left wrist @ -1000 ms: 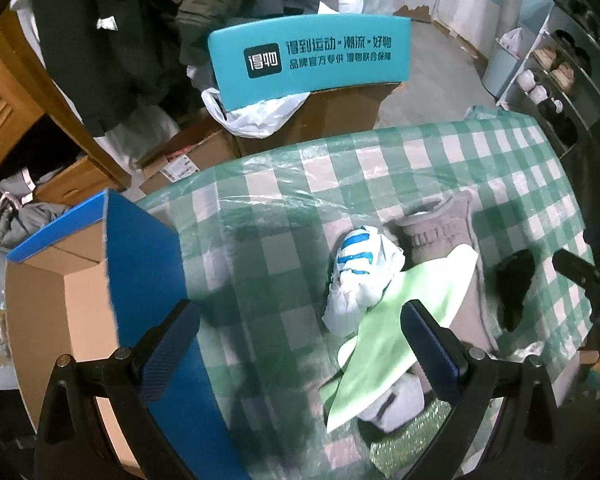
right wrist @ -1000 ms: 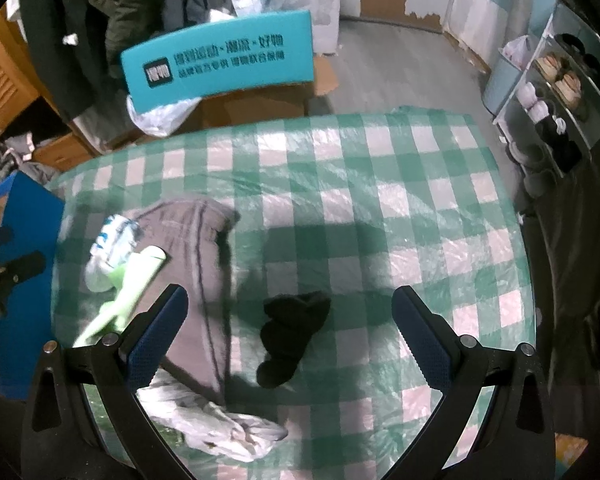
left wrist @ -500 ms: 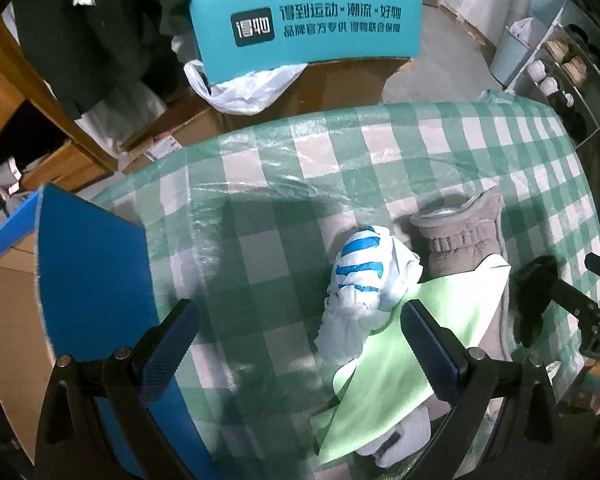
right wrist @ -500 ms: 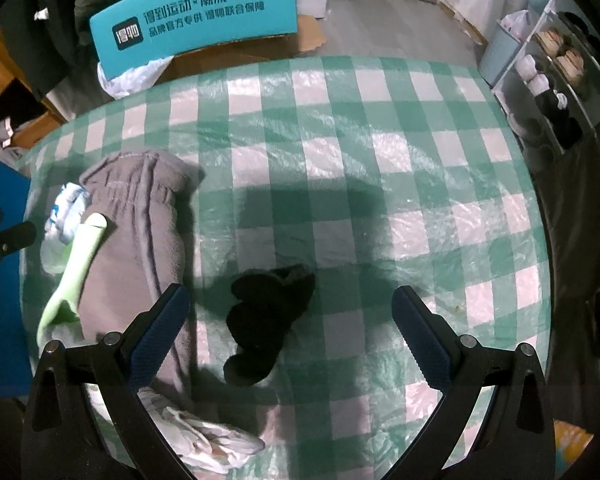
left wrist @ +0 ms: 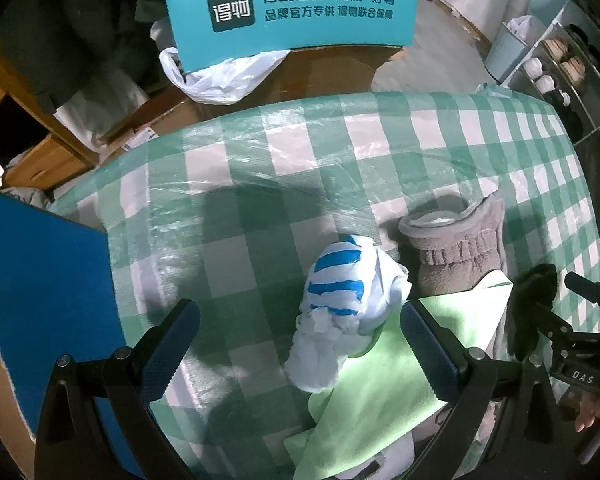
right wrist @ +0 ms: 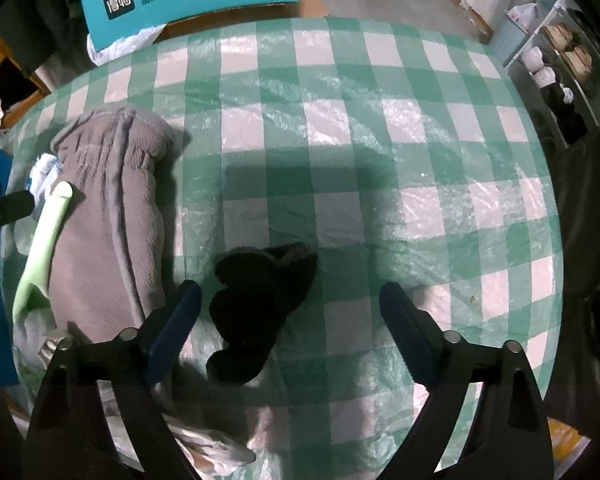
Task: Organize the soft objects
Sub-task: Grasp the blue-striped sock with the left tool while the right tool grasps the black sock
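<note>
A white cloth with blue stripes point(left wrist: 342, 300) lies bunched on the green checked table, between the open fingers of my left gripper point(left wrist: 300, 344). A light green cloth point(left wrist: 384, 396) lies under and right of it, over a grey fleece garment point(left wrist: 456, 252). In the right wrist view the grey garment point(right wrist: 112, 216) lies at the left with the green cloth point(right wrist: 44, 240) on it. A black sock point(right wrist: 256, 304) lies just ahead of my open right gripper point(right wrist: 290, 328), nearer its left finger. Both grippers are empty.
A cardboard box with a blue flap point(left wrist: 48, 304) stands at the table's left edge. A teal sign on a box point(left wrist: 292, 4) and a white plastic bag point(left wrist: 216, 80) lie beyond the far edge. Shoe shelves point(right wrist: 560, 56) stand at the right.
Both grippers have come lower and closer to the table. The striped cloth now sits between the left fingers, and the black sock is nearer the right fingers.
</note>
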{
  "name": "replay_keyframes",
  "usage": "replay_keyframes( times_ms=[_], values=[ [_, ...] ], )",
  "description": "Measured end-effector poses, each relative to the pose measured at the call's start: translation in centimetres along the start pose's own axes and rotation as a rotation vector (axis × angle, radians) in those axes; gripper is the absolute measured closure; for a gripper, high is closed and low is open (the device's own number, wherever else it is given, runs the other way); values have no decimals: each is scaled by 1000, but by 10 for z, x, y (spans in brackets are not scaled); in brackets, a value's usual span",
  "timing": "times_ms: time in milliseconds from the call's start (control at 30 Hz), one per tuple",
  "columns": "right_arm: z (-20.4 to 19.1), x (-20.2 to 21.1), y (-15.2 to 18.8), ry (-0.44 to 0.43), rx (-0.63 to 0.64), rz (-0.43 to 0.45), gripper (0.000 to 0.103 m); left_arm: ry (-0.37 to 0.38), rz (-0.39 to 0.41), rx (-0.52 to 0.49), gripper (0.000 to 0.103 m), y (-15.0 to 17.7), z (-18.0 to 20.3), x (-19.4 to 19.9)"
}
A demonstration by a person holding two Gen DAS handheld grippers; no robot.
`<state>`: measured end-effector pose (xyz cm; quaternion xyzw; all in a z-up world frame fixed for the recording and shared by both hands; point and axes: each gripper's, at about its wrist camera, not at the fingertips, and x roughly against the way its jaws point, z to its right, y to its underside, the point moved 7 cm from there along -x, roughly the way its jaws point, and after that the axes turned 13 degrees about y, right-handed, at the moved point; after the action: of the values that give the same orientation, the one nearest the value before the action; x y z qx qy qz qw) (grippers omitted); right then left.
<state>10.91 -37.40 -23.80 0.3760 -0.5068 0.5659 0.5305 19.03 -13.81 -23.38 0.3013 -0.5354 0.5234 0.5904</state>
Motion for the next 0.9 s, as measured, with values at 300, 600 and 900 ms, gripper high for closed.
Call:
replay_keyframes(
  times_ms=[300, 600, 900],
  values=[
    [-7, -6, 1, -33, 9, -17, 42, 43, -19, 27, 9, -2, -5, -15],
    [-12, -2, -2, -42, 22, -13, 66, 60, -49, -1, 57, 3, -4, -24],
    [-14, 12, -12, -49, 13, 29, 67, 48, 5, -23, 60, 1, -5, -3]
  ],
)
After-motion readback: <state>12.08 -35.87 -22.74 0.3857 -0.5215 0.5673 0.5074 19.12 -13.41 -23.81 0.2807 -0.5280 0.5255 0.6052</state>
